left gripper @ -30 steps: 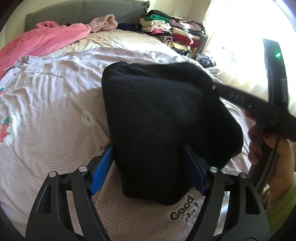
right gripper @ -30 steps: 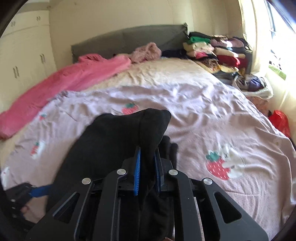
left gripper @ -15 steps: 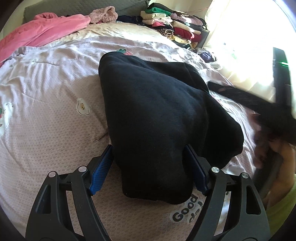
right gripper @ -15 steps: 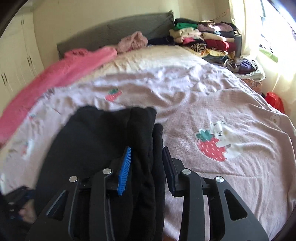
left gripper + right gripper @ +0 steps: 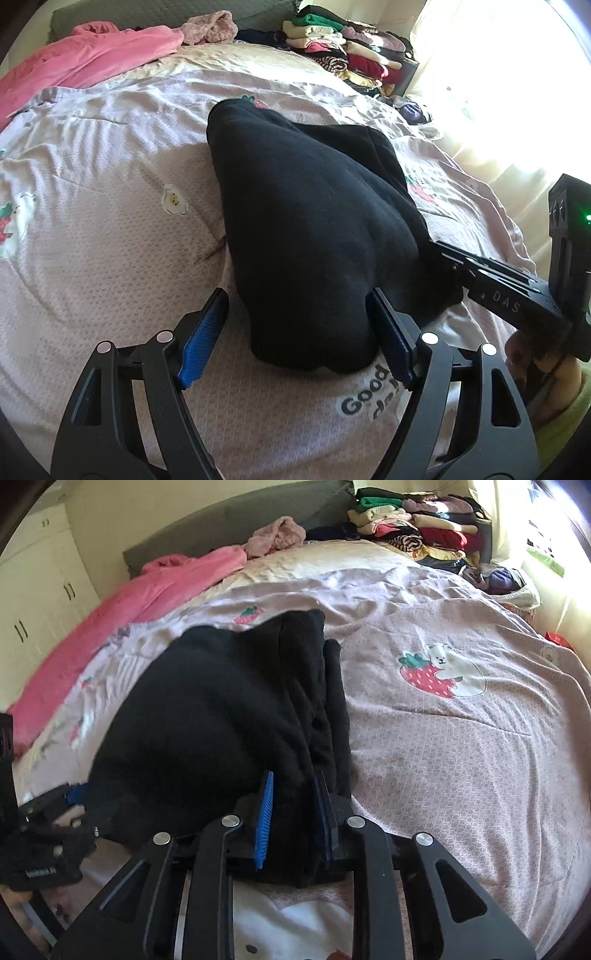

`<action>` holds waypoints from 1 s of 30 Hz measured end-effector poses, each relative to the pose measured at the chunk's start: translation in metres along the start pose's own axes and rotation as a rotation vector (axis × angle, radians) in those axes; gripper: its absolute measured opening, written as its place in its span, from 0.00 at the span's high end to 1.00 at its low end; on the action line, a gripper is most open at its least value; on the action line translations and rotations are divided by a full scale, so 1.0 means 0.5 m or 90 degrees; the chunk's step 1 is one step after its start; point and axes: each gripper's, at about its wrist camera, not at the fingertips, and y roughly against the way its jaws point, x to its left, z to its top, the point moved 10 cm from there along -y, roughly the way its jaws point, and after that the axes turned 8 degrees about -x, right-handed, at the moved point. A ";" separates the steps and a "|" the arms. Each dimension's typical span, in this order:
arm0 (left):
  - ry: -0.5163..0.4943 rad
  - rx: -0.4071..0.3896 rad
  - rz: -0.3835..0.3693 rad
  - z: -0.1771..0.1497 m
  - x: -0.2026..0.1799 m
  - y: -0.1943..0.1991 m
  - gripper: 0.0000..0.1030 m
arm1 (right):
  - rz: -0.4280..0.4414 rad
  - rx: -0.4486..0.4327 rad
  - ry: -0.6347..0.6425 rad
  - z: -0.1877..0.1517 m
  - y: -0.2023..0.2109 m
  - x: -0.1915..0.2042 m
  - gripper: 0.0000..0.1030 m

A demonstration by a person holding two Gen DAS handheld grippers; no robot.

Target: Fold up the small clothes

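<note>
A black garment (image 5: 314, 221) lies folded in a thick bundle on the lilac bedspread (image 5: 110, 229). My left gripper (image 5: 297, 299) stands open around the bundle's near end; its right pad touches the cloth and a gap shows at the left pad. In the right wrist view the garment (image 5: 207, 720) has stacked folds along its right edge. My right gripper (image 5: 294, 779) is closing on that layered edge, and the cloth fills the space between its blue pads. The right gripper's body (image 5: 491, 284) reaches in from the right in the left wrist view.
A pink blanket (image 5: 122, 616) lies along the bed's far left side. A heap of folded clothes (image 5: 413, 520) stands at the far right corner beside a bright window. White cupboards (image 5: 40, 590) line the left wall. A hand (image 5: 535, 358) holds the right gripper.
The right gripper let go of the garment's edge, slid along it and narrowed on it again. The bundle has settled lower on the bed. The left gripper has stayed put.
</note>
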 end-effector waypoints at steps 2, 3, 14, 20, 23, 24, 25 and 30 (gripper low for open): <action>-0.002 -0.003 0.002 0.000 0.001 0.012 0.32 | -0.002 -0.014 -0.002 -0.002 0.013 0.008 0.77; -0.001 -0.006 0.004 0.001 0.004 0.020 0.33 | -0.001 -0.023 -0.005 -0.002 0.022 0.008 0.76; -0.006 -0.047 0.017 0.010 0.016 0.118 0.21 | 0.023 -0.173 -0.009 0.040 0.213 0.044 0.06; -0.027 -0.080 0.029 0.013 0.010 0.186 0.09 | 0.011 -0.202 0.021 0.032 0.284 0.068 0.05; -0.032 -0.097 0.038 0.008 0.012 0.222 0.09 | 0.001 -0.212 0.037 0.019 0.312 0.078 0.05; -0.034 -0.101 0.042 0.005 0.015 0.231 0.09 | -0.001 -0.213 0.040 0.016 0.317 0.080 0.05; -0.035 -0.103 0.046 0.002 0.017 0.239 0.09 | -0.004 -0.215 0.041 0.014 0.323 0.082 0.05; -0.027 -0.108 0.055 -0.025 0.032 0.272 0.09 | -0.005 -0.220 0.040 -0.012 0.349 0.093 0.05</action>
